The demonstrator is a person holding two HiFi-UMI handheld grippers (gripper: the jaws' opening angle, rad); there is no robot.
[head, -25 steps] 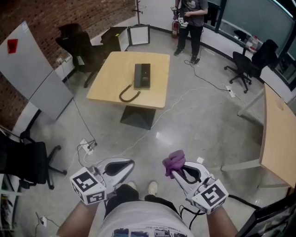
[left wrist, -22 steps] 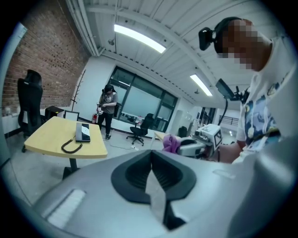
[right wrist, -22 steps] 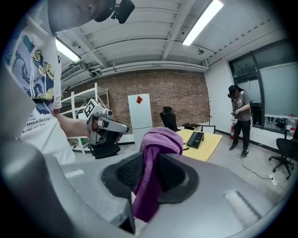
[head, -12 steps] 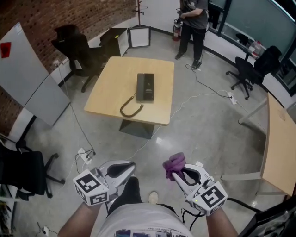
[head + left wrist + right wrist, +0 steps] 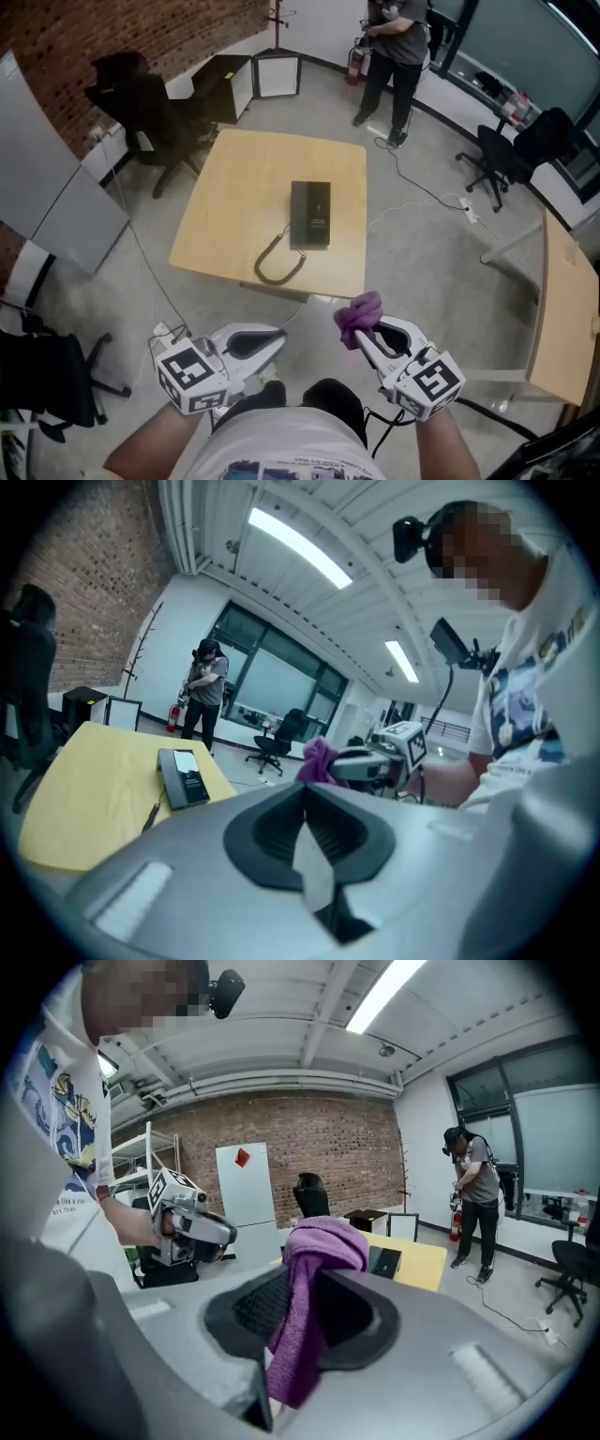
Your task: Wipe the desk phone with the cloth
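Here the person stands short of the wooden table (image 5: 230, 211), which fills the middle of the head view. The black desk phone (image 5: 310, 215) lies on it toward its right side. The handset (image 5: 279, 268) lies off the base on its cord, curled near the table's lower edge. Nothing has been wiped yet, as far as these views let me judge; this looks like the approach.

At lower right of the head view, the right gripper (image 5: 364, 337) has its jaws pinched on a purple cloth (image 5: 357, 316). The right gripper view shows the fabric bunched above the tips and trailing down between them. Held so, a soft wad sticks out in front, probably so the cloth and not the jaw meets the phone first.

At lower left, the left gripper (image 5: 277, 337) has its jaws pressed together on nothing. It is held level beside the other, likely free to steady the phone or the loose handset later.

Both grippers are well apart from the phone, low in the frame and close to the body.

Another person (image 5: 396, 52) stands beyond the table at the upper right, clear of the work. Cables (image 5: 427, 187) cross the floor to the right of the table.
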